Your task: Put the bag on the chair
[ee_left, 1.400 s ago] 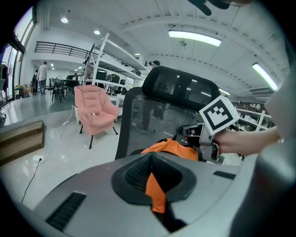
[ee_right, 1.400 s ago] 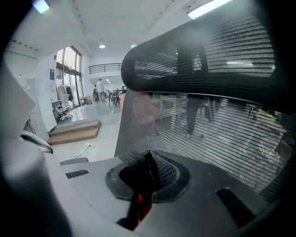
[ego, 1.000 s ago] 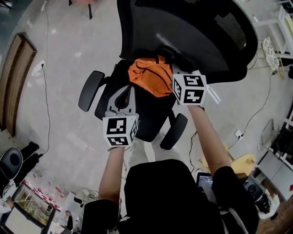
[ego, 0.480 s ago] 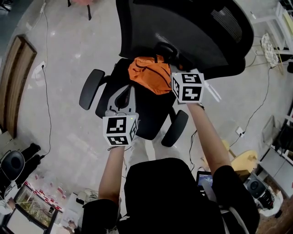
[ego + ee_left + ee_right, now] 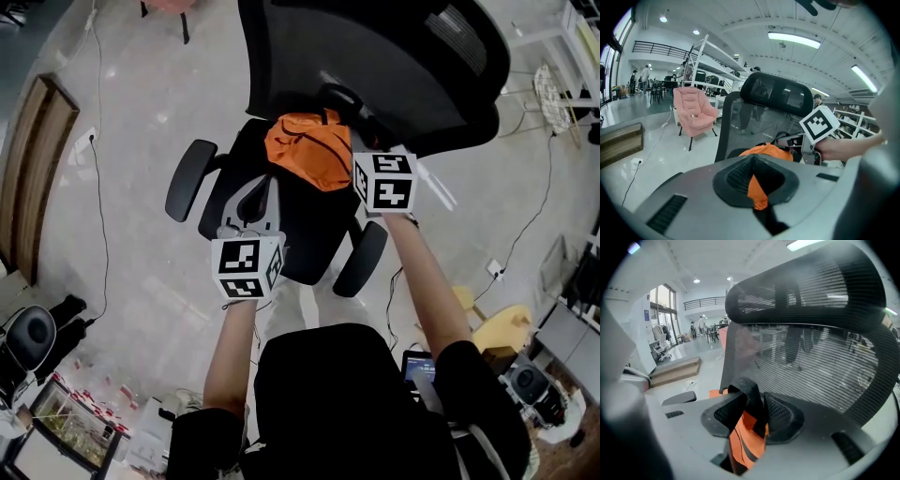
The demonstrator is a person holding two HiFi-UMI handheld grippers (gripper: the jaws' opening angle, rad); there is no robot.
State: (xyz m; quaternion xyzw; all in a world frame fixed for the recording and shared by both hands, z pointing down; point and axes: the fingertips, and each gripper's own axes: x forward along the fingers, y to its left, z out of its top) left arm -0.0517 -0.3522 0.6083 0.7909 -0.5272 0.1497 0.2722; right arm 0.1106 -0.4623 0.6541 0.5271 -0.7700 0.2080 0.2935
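The orange bag [image 5: 309,150] lies on the seat of the black office chair [image 5: 309,244], close against its mesh backrest [image 5: 375,66]. My right gripper [image 5: 354,155] is at the bag's right edge. In the right gripper view its jaws [image 5: 757,404] stand apart, with the bag's black strap [image 5: 752,392] hanging loosely between them and orange fabric [image 5: 747,437] below. My left gripper [image 5: 248,208] hovers over the seat's front left, short of the bag. Its jaws [image 5: 752,168] are shut on nothing, and the bag [image 5: 766,151] shows beyond them.
The chair's armrests [image 5: 187,178] [image 5: 361,258] flank the seat. A cable [image 5: 94,187] runs across the floor at the left beside a low wooden platform [image 5: 28,169]. A pink armchair [image 5: 693,110] and metal shelving stand farther off.
Hardly anything differs. The bag stays on the seat and both grippers keep their places. The chair shifts slightly in view.
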